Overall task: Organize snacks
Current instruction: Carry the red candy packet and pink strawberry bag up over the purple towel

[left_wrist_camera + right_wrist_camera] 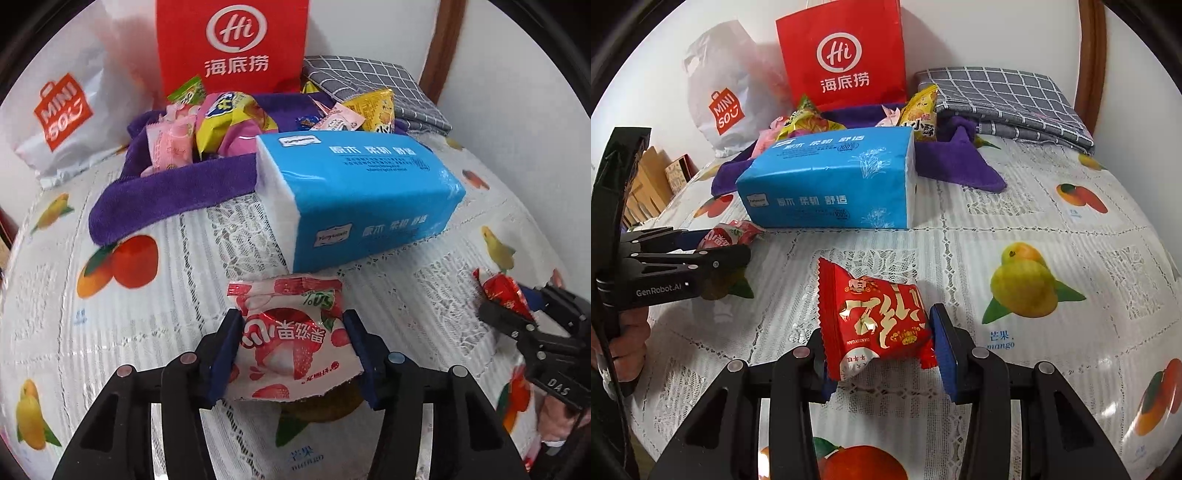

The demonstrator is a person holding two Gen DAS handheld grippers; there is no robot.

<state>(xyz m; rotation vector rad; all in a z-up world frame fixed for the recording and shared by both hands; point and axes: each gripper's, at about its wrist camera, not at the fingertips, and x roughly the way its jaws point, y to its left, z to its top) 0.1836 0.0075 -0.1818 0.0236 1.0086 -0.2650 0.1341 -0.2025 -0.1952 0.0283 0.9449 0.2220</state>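
Observation:
My left gripper (pixel 293 350) is shut on a pink-and-white strawberry snack packet (pixel 291 336) just above the table; it also shows in the right wrist view (pixel 729 236). My right gripper (pixel 879 350) is shut on a red snack packet with gold letters (pixel 875 317), seen in the left wrist view (pixel 502 291) too. Several more snack packets (pixel 221 122) lie on a purple cloth (pixel 166 192) at the back.
A blue tissue pack (pixel 362 192) lies between the grippers and the purple cloth. A red paper bag (pixel 232 44), a white Miniso bag (pixel 62 110) and a folded grey checked cloth (pixel 1004 99) stand along the wall. The fruit-print tablecloth (pixel 1034 229) covers the table.

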